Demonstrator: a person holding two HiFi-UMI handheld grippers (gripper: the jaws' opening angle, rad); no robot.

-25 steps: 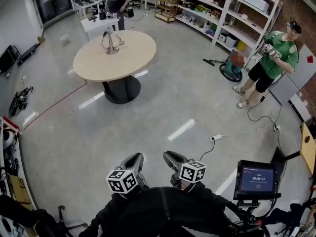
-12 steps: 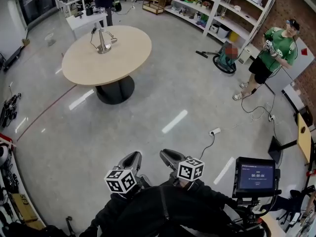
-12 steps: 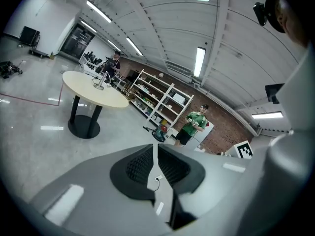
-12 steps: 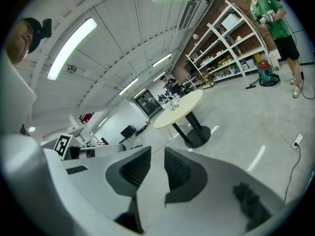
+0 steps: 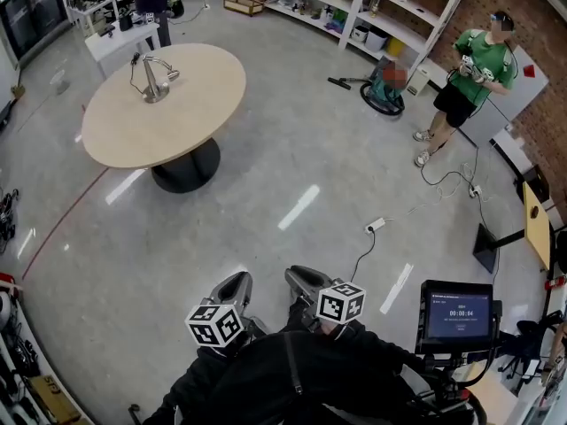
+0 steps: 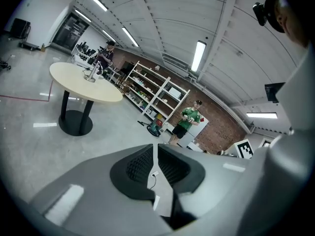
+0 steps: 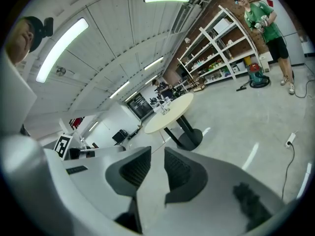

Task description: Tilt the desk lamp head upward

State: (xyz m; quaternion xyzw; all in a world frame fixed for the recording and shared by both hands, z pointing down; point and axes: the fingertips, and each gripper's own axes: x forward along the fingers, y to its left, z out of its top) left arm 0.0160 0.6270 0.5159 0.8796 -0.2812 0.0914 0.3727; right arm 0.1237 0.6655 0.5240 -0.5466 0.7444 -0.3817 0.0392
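Head view. Not yet begun: desk lamp [image 5: 154,78] standing untouched on the round table [image 5: 124,144], far ahead of both grippers and off to their left, well apart from either. Everything left to do, by this reading: crossing the floor, reaching the desk lamp, raising its head. Left gripper [image 5: 237,282] and right gripper [image 5: 301,279] side by side, pointed out over bare floor, carrying nothing. Stem of the desk lamp upright as the long axis, head reaching off to the picture's right, seemingly level or drooping; too small to say more.

Left gripper view. Jaws nearly together, just a thin slit between, pinching nothing. Desk lamp [image 6: 91,73] far beyond the tips, up and to their left, stem upright.

Right gripper view. Jaws a little apart, empty. Desk lamp [image 7: 164,106] far off, almost straight ahead above the tips; head direction impossible to tell.
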